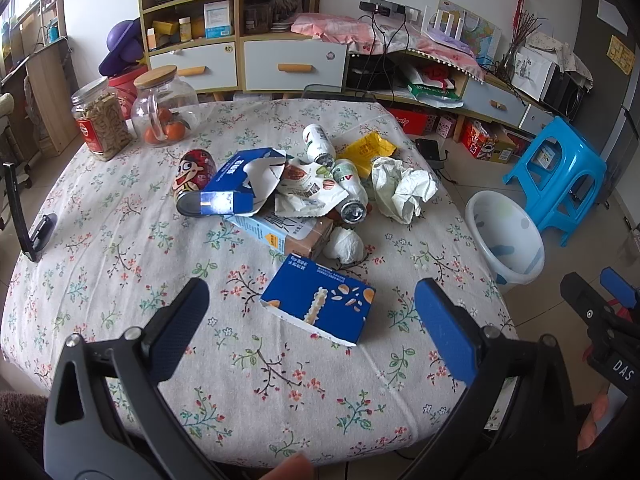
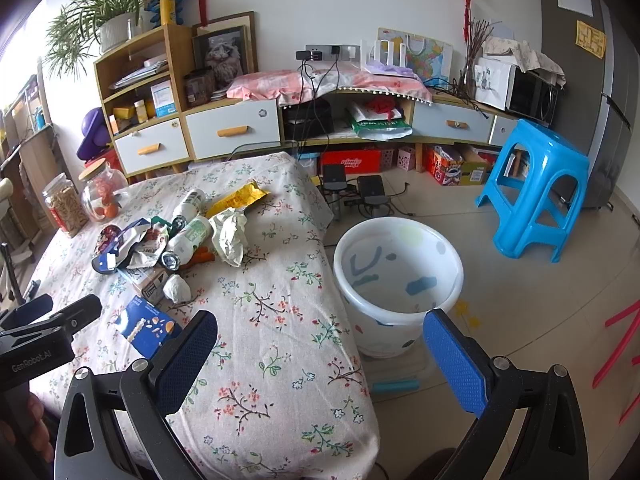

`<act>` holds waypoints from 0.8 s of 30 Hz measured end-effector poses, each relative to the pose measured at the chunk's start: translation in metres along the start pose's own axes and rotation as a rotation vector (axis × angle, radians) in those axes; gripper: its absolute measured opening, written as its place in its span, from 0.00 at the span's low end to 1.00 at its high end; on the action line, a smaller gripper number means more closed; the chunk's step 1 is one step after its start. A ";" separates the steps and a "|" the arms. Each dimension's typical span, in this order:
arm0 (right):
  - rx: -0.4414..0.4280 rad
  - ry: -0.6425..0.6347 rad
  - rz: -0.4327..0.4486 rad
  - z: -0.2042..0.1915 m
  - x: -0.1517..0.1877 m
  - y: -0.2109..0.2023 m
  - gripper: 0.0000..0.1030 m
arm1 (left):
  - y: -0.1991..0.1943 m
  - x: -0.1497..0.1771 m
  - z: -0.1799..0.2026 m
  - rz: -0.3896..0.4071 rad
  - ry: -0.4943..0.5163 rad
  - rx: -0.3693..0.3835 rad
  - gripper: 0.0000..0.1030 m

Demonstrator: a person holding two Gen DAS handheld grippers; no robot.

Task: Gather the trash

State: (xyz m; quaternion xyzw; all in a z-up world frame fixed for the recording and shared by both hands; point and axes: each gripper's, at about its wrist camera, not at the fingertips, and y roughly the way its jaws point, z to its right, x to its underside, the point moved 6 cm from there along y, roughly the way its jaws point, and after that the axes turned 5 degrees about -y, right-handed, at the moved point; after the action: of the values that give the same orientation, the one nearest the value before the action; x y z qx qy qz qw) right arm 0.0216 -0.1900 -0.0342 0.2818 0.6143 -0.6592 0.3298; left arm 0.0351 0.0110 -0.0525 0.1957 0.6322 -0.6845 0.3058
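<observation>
A heap of trash lies mid-table on the floral tablecloth (image 1: 120,272): a blue snack box (image 1: 320,304) nearest me, a white paper ball (image 1: 344,245), a milk carton (image 1: 280,232), a torn blue box (image 1: 240,184), a red cartoon can (image 1: 192,176), two white bottles (image 1: 350,192), a crumpled white bag (image 1: 402,188) and a yellow wrapper (image 1: 370,148). My left gripper (image 1: 312,332) is open, just short of the blue snack box (image 2: 146,330). My right gripper (image 2: 320,354) is open over the table's right edge, beside the white bin (image 2: 396,276), which stands on the floor.
A cookie jar (image 1: 102,124) and a glass jar of oranges (image 1: 164,110) stand at the table's far left. A blue plastic stool (image 2: 536,188) is beyond the bin. Cabinets and drawers line the back wall. Cables and adapters (image 2: 360,196) lie on the floor.
</observation>
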 end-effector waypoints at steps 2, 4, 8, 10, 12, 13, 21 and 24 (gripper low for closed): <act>0.000 0.000 -0.001 0.000 0.000 0.000 1.00 | 0.000 0.001 0.000 0.000 0.000 0.000 0.99; -0.001 0.001 -0.002 0.000 0.000 0.000 1.00 | 0.000 0.001 0.000 -0.001 -0.001 0.001 0.99; 0.000 0.001 -0.002 0.000 0.000 0.000 1.00 | -0.001 -0.001 0.001 0.001 -0.002 0.004 0.99; -0.003 0.002 -0.004 0.000 0.000 0.000 1.00 | -0.002 -0.002 0.001 0.002 -0.002 0.004 0.99; -0.002 0.003 -0.007 0.000 0.001 0.000 1.00 | -0.002 -0.002 0.001 0.001 -0.003 0.006 0.99; -0.003 0.004 -0.009 0.000 0.001 0.000 1.00 | -0.002 -0.003 0.001 -0.002 -0.003 0.008 0.99; 0.015 0.044 -0.061 0.005 -0.014 0.011 1.00 | 0.006 -0.035 -0.022 -0.032 -0.016 -0.027 0.99; 0.023 0.027 -0.088 0.006 -0.024 0.016 1.00 | 0.016 -0.050 -0.034 -0.058 -0.026 -0.038 0.99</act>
State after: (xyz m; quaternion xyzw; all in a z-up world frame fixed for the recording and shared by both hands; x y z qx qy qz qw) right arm 0.0491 -0.1945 -0.0247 0.2671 0.6230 -0.6761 0.2889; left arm 0.0786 0.0531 -0.0359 0.1628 0.6467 -0.6832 0.2977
